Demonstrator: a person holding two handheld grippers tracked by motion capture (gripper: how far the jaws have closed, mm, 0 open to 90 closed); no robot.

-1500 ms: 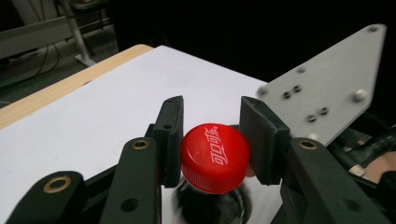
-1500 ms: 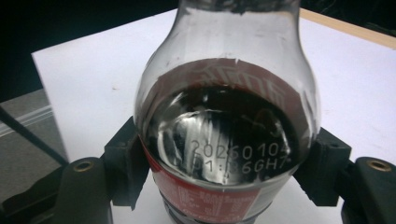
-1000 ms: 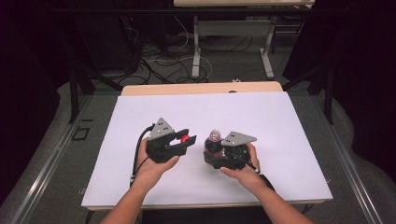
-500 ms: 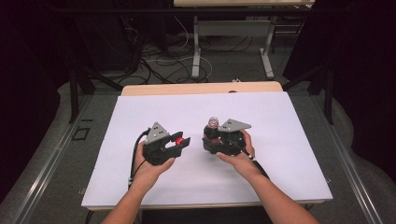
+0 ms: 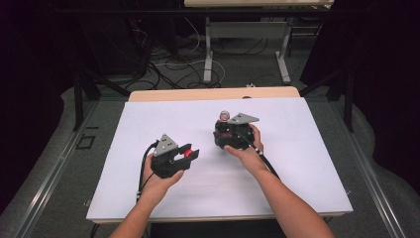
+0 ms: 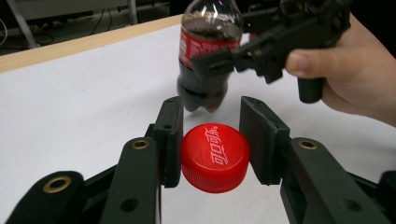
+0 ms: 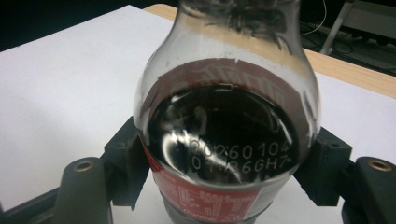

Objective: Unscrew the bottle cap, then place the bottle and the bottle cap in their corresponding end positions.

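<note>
- Your right gripper (image 5: 224, 133) is clamped on the cola bottle (image 7: 226, 135), jaws pressing the labelled body from both sides; the bottle is held over the white table (image 5: 307, 168), toward its far middle.
- Your left gripper (image 6: 212, 154) is clamped on the red cap (image 6: 215, 157), pads on its ribbed skirt, and sits nearer you, well apart from the bottle.
- Expect the bottle to be moderately heavy: dark liquid fills most of it. With the cap off, keep it upright or it will likely spill.
- The thin plastic wall probably yields under pressure; grip the label band, not the smooth shoulder, which looks slippery.
- The cap is light and stiff. Hold it across the ribs, where the pads get purchase.
</note>
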